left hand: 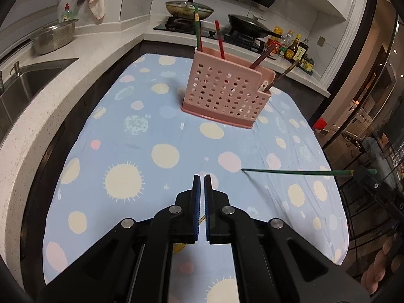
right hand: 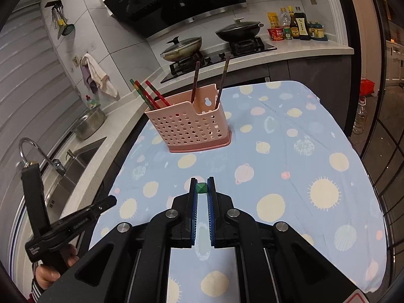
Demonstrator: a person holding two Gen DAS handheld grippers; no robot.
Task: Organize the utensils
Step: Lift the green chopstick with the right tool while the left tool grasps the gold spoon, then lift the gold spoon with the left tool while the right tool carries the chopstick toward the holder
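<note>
Pinching the butt end of a green chopstick, right gripper hangs above the tablecloth (stick seen end-on). Left gripper jaws pressed together, something thin and yellowish caught low between the pads. Pink utensil holder stands toward the table's far edge, several chopsticks upright inside.

Pink perforated basket; pale-blue cloth with cream suns.
</note>
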